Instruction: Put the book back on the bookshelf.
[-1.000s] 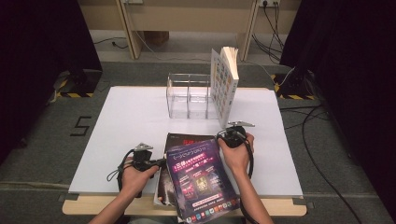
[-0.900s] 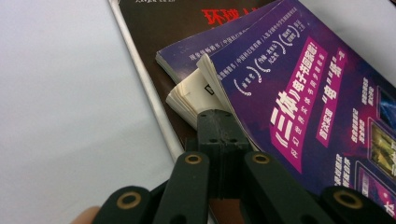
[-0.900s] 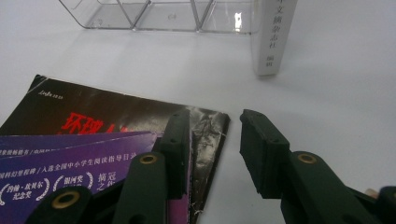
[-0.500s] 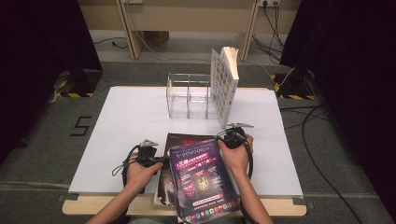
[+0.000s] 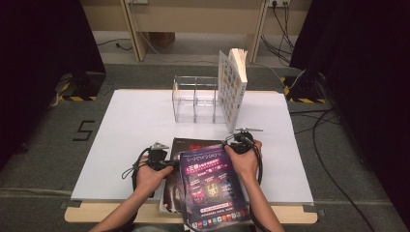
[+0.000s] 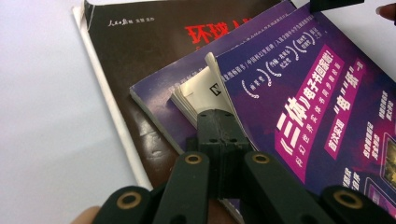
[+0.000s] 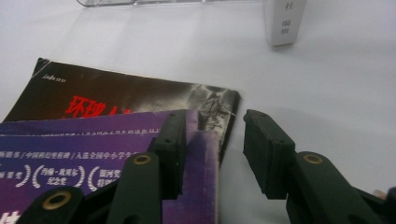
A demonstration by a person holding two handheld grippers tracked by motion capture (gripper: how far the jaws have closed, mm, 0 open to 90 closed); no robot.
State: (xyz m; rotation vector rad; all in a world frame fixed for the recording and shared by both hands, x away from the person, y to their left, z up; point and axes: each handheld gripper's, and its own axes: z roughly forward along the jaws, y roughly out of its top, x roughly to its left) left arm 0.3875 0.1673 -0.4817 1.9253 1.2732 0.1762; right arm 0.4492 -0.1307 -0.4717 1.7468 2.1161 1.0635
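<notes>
the high view is evenly lit from above, with the white table [image 5: 145,125] bright and the left and right edges of the frame falling into near black. the picture is soft and slightly grainy. in the left gripper view the purple magazine [image 6: 308,107] is sharp with a faint sheen, while the near black parts at the bottom blur. the right gripper view has a pale, washed-out upper half, soft shadows and blurred print at lower left.

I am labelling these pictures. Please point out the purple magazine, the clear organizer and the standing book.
purple magazine [image 5: 211,186]: high view, middle of its cover.
clear organizer [image 5: 194,99]: high view, its front wall.
standing book [image 5: 230,92]: high view, its cover face.
</notes>
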